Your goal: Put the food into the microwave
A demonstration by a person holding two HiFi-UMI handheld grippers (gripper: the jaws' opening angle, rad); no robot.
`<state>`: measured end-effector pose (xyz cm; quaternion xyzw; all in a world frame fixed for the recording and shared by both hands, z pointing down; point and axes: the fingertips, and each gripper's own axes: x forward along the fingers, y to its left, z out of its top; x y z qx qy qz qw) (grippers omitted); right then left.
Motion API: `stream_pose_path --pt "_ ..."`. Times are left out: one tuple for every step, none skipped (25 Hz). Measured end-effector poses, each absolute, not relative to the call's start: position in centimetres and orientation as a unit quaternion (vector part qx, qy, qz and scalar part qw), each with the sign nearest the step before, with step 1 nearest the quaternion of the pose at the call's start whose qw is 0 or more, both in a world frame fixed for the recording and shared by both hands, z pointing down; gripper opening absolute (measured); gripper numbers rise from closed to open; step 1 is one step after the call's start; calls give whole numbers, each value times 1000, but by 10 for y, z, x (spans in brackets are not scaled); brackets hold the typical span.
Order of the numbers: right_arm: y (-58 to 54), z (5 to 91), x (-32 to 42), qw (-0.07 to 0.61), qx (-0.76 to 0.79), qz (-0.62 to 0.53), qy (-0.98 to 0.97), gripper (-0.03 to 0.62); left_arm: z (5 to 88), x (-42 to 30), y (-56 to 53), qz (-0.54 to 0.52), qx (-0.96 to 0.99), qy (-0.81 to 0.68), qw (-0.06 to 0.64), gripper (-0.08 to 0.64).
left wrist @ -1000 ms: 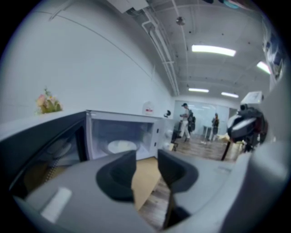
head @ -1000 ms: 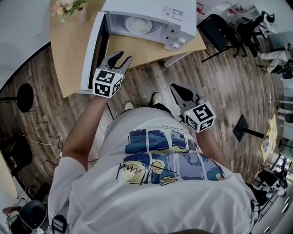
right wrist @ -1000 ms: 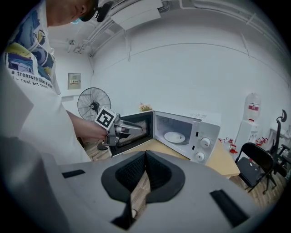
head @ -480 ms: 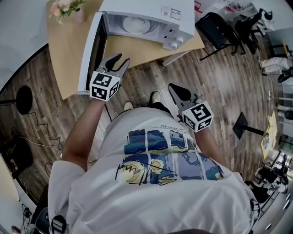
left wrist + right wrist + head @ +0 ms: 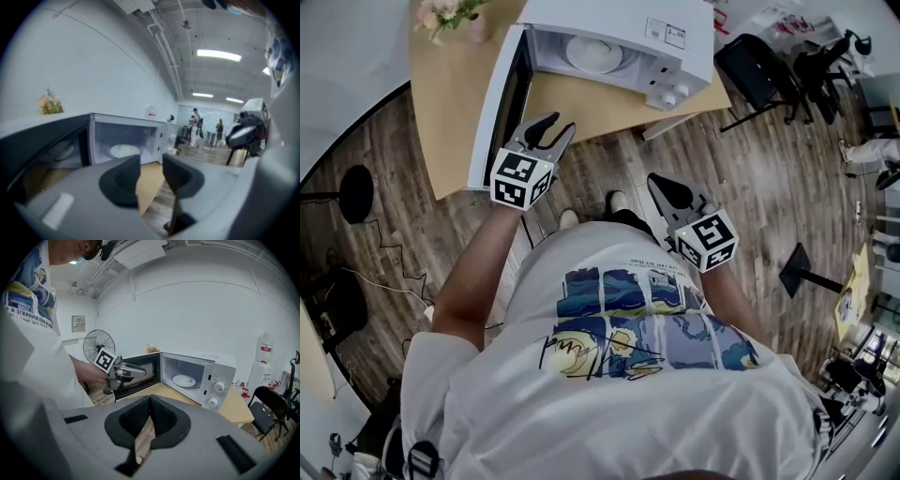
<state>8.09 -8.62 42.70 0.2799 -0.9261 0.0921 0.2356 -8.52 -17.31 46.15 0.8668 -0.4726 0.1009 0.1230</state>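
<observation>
The white microwave (image 5: pixel 675 37) stands on a tan table (image 5: pixel 450 103), its door (image 5: pixel 502 103) swung wide to the left. A white round plate (image 5: pixel 595 53) lies inside the cavity; whether food is on it I cannot tell. My left gripper (image 5: pixel 558 124) hovers open and empty by the door's lower edge, in front of the cavity. In the left gripper view the plate (image 5: pixel 124 150) shows beyond the parted jaws of the left gripper (image 5: pixel 151 164). My right gripper (image 5: pixel 661 183) is shut and empty, low over the floor near the person's body. In the right gripper view, the right gripper (image 5: pixel 150 399) faces the microwave (image 5: pixel 220 366).
A pot of flowers (image 5: pixel 445 14) sits on the table's far left corner. A black chair (image 5: pixel 755 70) stands right of the table. A standing fan (image 5: pixel 99 344) is left of the table. Cables lie on the wooden floor (image 5: pixel 384 272) at the left.
Almost nothing: the head view has shifted a little, and both grippers hold the same places, the left open by the door, the right shut.
</observation>
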Motion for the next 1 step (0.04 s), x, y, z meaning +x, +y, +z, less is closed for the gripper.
stream_pose_path --pt "-87 427 80 236 278 92 -926 7 461 -84 -173 100 868 -471 123 152"
